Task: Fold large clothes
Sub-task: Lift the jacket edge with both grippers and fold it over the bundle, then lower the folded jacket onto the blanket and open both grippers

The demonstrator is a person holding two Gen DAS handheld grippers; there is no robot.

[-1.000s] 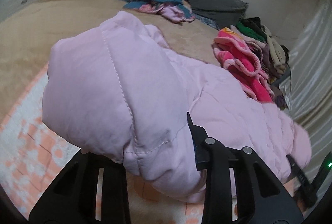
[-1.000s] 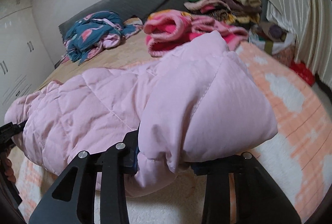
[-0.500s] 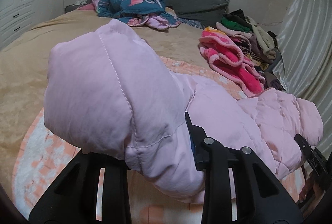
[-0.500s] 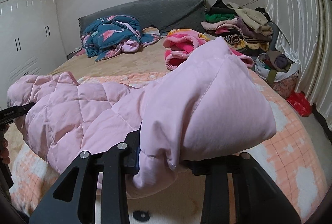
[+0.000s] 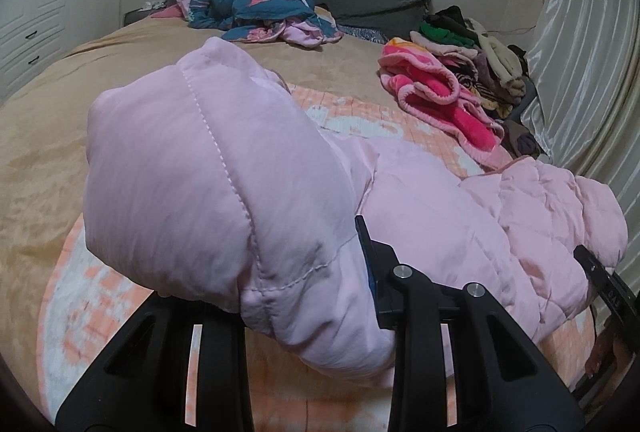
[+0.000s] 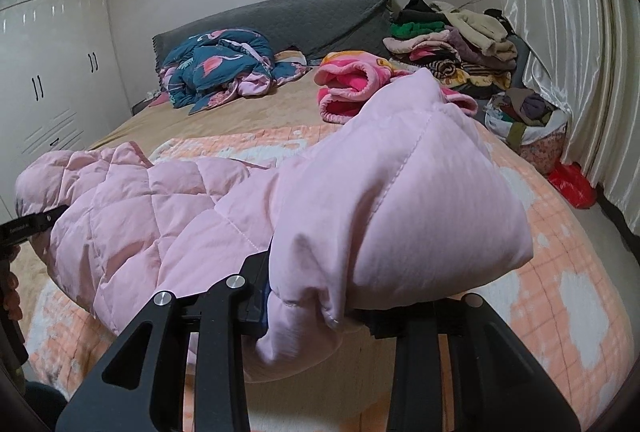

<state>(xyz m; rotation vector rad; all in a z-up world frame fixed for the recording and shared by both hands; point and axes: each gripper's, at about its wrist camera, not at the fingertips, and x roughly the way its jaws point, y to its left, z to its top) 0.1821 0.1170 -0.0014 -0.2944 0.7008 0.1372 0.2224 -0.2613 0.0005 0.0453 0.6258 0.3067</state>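
Pink quilted jacket (image 5: 224, 168), puffy, pinched by both claws.

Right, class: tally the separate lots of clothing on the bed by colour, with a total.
Pale pink: 1, the quilted coat held by both grippers.
Bright pink: 1, the fleece garment.
Navy with flamingos: 1, the crumpled garment.
Mixed colours: 1, the stacked pile.
Total: 4

Pale pink quilted puffer jacket (image 5: 224, 168), tan plush bedspread (image 5: 60, 136), peach-and-white checked blanket with cloud shapes (image 6: 560, 272), teal flamingo-print quilt (image 6: 216, 66), hot-pink fleece garment (image 5: 436, 92), dark grey headboard cushion (image 6: 304, 16), black plastic grippers (image 5: 304, 308), white wardrobe doors (image 6: 52, 72), silvery white satin curtain (image 6: 560, 32).
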